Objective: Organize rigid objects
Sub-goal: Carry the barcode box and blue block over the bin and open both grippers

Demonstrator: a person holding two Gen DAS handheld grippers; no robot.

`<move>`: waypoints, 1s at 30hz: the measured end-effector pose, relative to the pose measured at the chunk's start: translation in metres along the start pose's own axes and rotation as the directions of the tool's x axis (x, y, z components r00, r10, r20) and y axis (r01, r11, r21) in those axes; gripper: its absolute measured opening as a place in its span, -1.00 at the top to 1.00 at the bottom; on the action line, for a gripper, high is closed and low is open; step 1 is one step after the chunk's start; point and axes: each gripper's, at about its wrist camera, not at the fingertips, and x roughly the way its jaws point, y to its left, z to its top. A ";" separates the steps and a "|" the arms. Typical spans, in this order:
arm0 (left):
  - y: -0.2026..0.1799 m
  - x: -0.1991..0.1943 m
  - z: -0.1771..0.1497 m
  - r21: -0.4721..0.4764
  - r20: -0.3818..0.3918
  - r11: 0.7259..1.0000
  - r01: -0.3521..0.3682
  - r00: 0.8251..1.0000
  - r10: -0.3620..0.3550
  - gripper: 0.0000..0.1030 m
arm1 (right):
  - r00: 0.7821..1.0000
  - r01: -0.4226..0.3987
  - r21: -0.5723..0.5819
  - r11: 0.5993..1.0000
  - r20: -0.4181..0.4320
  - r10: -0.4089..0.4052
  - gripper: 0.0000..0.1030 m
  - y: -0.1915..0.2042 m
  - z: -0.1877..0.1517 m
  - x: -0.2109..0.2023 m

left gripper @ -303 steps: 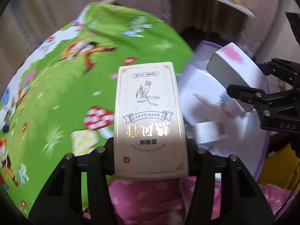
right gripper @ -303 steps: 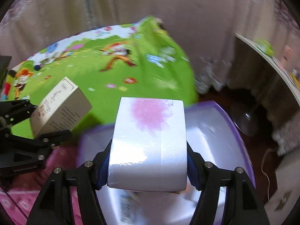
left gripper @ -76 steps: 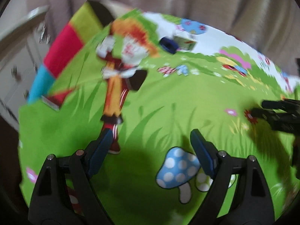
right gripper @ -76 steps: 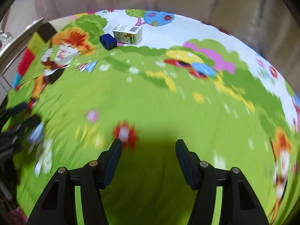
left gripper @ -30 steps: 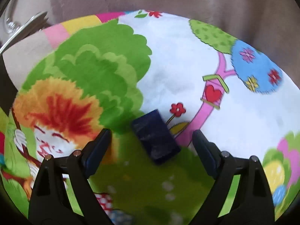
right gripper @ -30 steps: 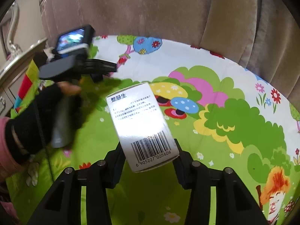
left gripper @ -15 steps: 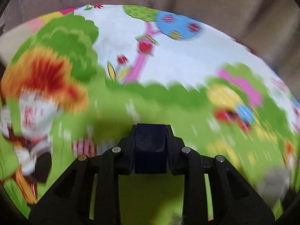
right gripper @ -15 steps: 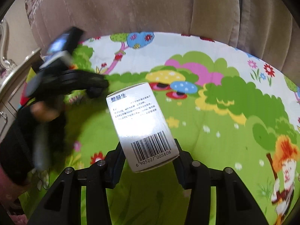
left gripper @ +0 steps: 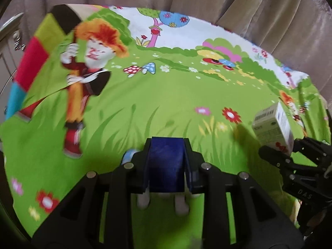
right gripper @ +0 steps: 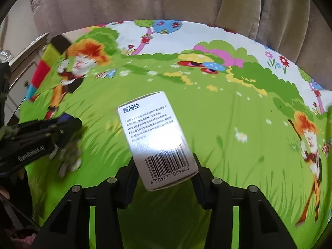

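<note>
A: How far along is the tidying?

B: Both items are lifted above the cartoon bedsheet (left gripper: 170, 95). The left hand-held gripper (left gripper: 167, 164) is clamped on the dark blue box (left gripper: 166, 166); the right hand-held gripper (right gripper: 166, 172) pinches the white medicine box (right gripper: 157, 139).

A: What's left?

B: Probably carrying and depositing them; no container shows.

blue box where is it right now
The blue box is clamped between the left gripper fingers, low centre in the left wrist view, held above the green cartoon sheet. The white box in the right gripper is off to its right.
</note>
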 end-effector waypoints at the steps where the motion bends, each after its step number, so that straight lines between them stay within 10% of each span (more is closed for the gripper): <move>1: 0.002 0.001 0.000 -0.006 0.000 1.000 0.003 1.000 -0.003 0.39 | 1.000 0.003 -0.007 1.000 0.001 -0.003 0.08 0.005 -0.007 -0.006; 16: -0.055 -0.062 -0.051 0.114 0.043 0.993 0.037 0.998 -0.042 0.39 | 0.998 0.056 0.052 0.997 0.031 -0.057 0.08 0.007 -0.074 -0.088; 30: -0.158 -0.093 -0.089 0.356 0.017 0.926 0.124 0.990 -0.139 0.39 | 0.984 0.173 0.187 0.967 0.017 -0.179 0.08 -0.045 -0.157 -0.168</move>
